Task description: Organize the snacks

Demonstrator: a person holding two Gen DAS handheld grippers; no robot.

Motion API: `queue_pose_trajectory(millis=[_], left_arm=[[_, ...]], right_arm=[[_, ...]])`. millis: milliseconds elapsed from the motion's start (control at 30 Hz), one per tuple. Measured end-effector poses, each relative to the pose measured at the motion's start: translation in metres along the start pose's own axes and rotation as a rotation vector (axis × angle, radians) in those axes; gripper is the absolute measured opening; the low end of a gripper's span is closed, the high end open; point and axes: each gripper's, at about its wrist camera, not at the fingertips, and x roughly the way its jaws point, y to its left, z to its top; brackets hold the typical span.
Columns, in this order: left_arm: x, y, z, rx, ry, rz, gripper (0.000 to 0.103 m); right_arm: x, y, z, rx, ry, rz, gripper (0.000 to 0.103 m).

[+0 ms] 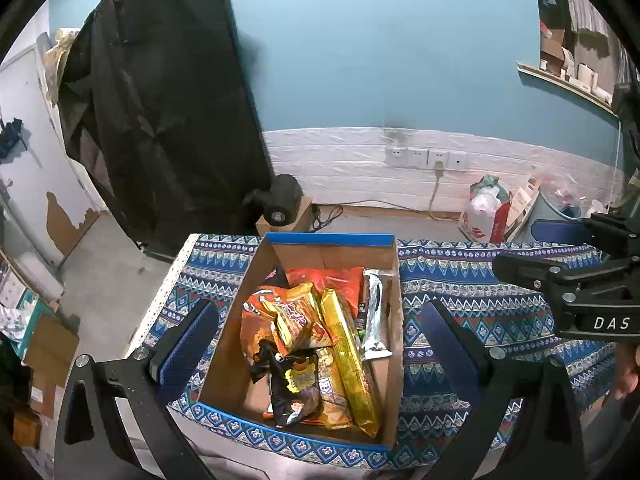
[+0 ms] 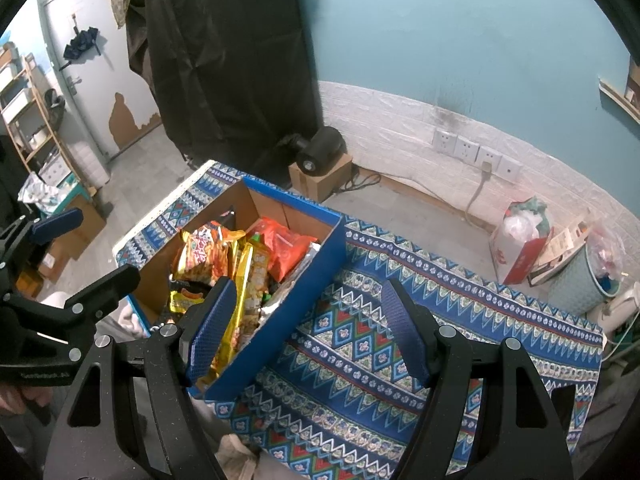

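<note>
Snacks (image 1: 320, 344) fill box (image 1: 332, 239) — both grippers (image 1: 320, 340) (image 2: 306, 330) gape, empty; tablecloth (image 2: 360, 344) beneath.

left gripper (image 1: 320, 344): jaws wide, empty | right gripper (image 2: 308, 332): jaws wide, empty

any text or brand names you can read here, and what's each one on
"DAS" – white letters on the right gripper body, cut off at the frame edge.
Embossed line on the left gripper body: too small to read.
Snack packets in the cardboard box: printed lettering, too blurred to read.
Red and white bag on the floor: markings unreadable.
</note>
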Motion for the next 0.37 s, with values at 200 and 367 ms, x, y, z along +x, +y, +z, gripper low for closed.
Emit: queue_pose_trajectory(millis=[200,367], left_arm=[[-0.0009,0.0014,0.0005,-0.010,0.003,-0.006,0.102],[0.0001,0.0022,0.0006,-0.016,0.010,-0.010,0.102]], right_arm=[[0.0000,0.0001,-0.0004,0.001,0.000,0.000,0.074],[-0.0001,-0.0001,-0.0008,-0.001,0.001,0.001,0.074]])
